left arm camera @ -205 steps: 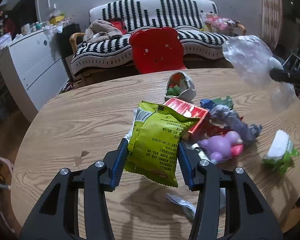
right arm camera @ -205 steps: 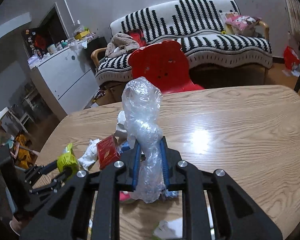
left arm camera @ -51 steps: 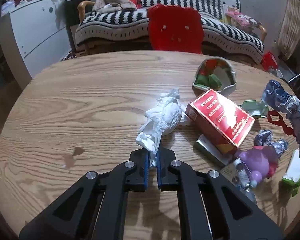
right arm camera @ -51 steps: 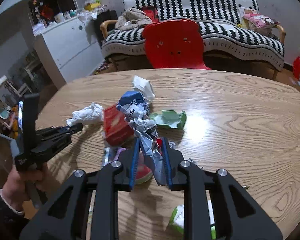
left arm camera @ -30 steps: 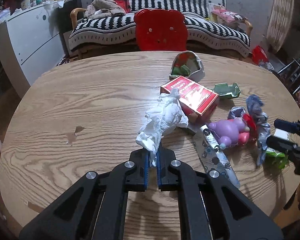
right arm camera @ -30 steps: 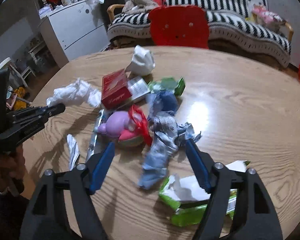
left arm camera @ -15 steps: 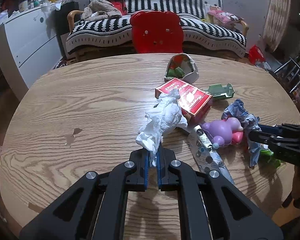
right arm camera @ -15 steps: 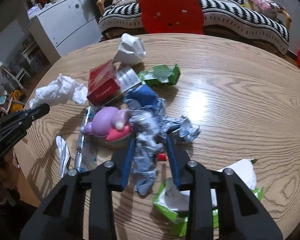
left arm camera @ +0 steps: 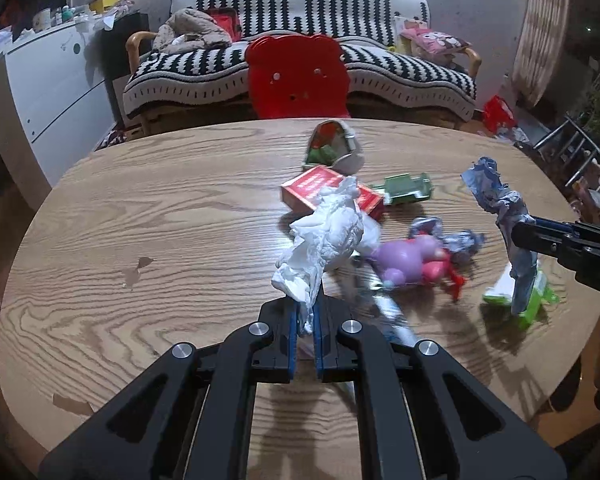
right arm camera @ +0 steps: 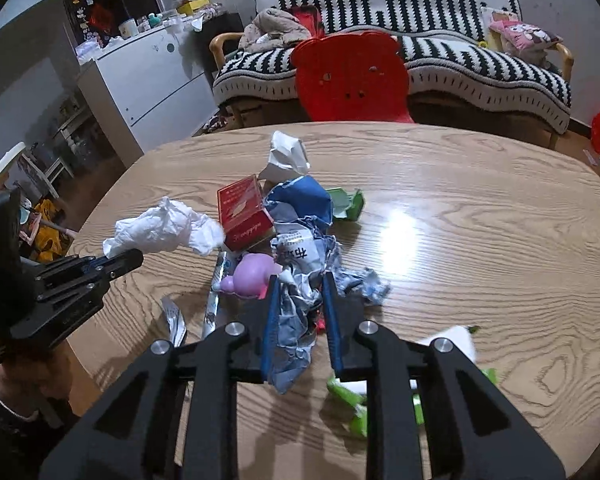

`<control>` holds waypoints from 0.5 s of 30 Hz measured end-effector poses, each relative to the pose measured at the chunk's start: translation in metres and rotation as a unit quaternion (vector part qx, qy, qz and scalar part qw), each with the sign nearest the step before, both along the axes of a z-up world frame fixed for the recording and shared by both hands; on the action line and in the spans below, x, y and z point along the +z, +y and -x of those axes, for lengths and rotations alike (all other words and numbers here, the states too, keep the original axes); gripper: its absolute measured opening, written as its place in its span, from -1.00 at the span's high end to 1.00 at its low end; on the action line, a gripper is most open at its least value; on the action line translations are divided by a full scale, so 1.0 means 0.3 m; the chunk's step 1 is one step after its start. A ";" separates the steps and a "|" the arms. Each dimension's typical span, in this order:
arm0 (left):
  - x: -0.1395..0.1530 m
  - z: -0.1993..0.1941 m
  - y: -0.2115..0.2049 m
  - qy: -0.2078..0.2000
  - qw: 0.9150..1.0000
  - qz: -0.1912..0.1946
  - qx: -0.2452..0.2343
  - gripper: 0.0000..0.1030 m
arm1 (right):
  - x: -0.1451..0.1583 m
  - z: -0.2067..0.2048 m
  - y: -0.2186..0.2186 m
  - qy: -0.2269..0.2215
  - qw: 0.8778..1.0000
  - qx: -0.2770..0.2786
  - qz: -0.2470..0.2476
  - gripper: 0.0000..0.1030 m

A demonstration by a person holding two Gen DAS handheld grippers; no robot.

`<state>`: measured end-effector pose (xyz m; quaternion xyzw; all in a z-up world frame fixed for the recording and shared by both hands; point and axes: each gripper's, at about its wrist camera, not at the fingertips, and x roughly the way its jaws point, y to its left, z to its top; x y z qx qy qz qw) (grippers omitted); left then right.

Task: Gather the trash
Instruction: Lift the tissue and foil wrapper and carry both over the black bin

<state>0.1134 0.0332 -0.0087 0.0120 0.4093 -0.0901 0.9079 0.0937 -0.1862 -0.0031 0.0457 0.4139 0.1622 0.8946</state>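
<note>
My left gripper (left arm camera: 306,312) is shut on a crumpled white tissue (left arm camera: 328,236) and holds it above the round wooden table (left arm camera: 160,220); the tissue also shows in the right wrist view (right arm camera: 160,228). My right gripper (right arm camera: 299,292) is shut on a crumpled blue-and-silver wrapper (right arm camera: 300,248), lifted off the table; it also shows in the left wrist view (left arm camera: 500,200). On the table lie a red box (right arm camera: 242,210), a purple-pink toy (left arm camera: 408,256), a small green carton (left arm camera: 408,188) and a green-white packet (left arm camera: 528,300).
A crumpled white bag with green inside (left arm camera: 332,148) lies farther back. A silver strip wrapper (right arm camera: 214,300) lies near the front edge. A red chair (left arm camera: 296,76) and a striped sofa (left arm camera: 400,68) stand behind the table. A white cabinet (left arm camera: 40,80) stands left.
My right gripper opened, then shut on the blue-silver wrapper and lifted it off the table. My left gripper has kept hold of the tissue and drawn back a little.
</note>
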 end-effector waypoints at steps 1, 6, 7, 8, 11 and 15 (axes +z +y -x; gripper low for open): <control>0.010 0.014 -0.019 -0.002 1.000 0.004 -0.005 0.90 | 0.013 0.013 -0.012 -0.002 1.000 -0.001 0.002 0.58; 0.056 0.080 -0.157 -0.012 0.999 0.021 -0.048 0.90 | 0.078 0.155 -0.167 -0.024 0.999 -0.028 0.023 0.58; 0.061 0.090 -0.187 -0.014 0.998 0.022 -0.060 0.90 | 0.089 0.188 -0.210 -0.029 0.998 -0.039 0.027 0.58; 0.068 0.112 -0.244 -0.020 0.997 0.020 -0.078 0.90 | 0.101 0.235 -0.273 -0.034 0.997 -0.054 0.032 0.58; 0.078 0.157 -0.383 -0.025 0.992 0.021 -0.125 0.90 | 0.110 0.365 -0.450 -0.041 0.993 -0.099 0.045 0.58; 0.090 0.259 -0.651 -0.035 0.977 0.036 -0.209 0.90 | 0.089 0.555 -0.717 -0.037 0.982 -0.177 0.045 0.58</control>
